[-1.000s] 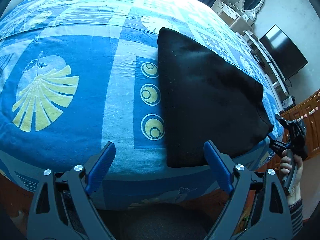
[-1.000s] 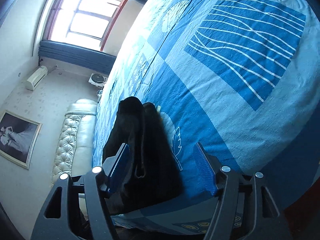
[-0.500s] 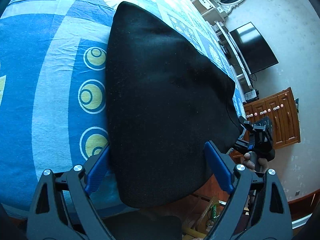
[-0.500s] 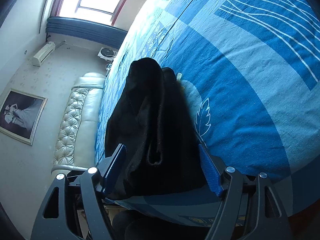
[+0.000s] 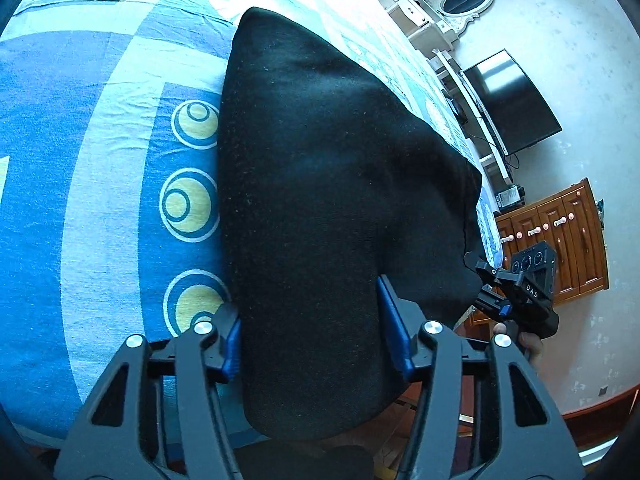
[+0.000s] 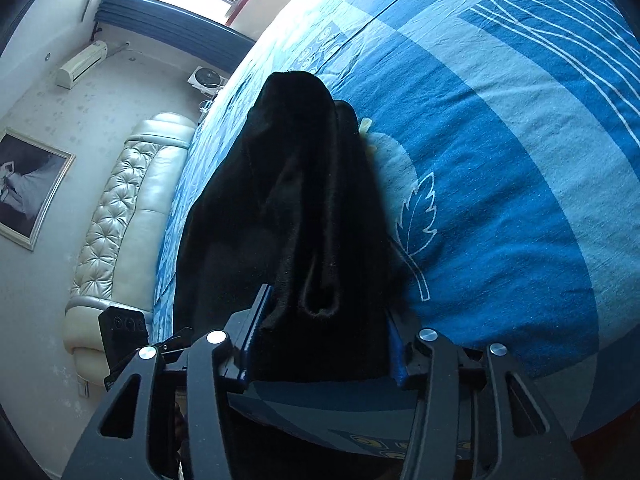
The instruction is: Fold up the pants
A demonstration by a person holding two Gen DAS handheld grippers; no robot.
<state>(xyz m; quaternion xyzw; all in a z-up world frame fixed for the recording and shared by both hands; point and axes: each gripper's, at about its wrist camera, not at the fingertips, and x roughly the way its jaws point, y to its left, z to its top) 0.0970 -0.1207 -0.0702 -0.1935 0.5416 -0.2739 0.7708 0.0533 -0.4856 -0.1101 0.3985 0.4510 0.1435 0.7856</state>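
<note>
The black pants (image 5: 320, 184) lie folded on the blue patterned bedspread (image 5: 100, 200), with their near end over the bed's edge. My left gripper (image 5: 314, 340) has its blue pads on either side of the near corner of the pants and is closing on it. My right gripper (image 6: 320, 340) straddles the other near corner, where the layered hem (image 6: 320, 280) bunches between its blue pads. The right gripper also shows in the left wrist view (image 5: 516, 292) at the pants' right corner. The left gripper's body shows in the right wrist view (image 6: 124, 336).
A padded white headboard (image 6: 120, 216) and a framed picture (image 6: 28, 188) are to the left of the bed. A TV (image 5: 508, 100), a white dresser with mirror (image 5: 440, 12) and a wooden cabinet (image 5: 560, 236) stand along the wall on the right.
Both grippers have moved forward onto the near edge of the pants and their jaws have narrowed around the cloth.
</note>
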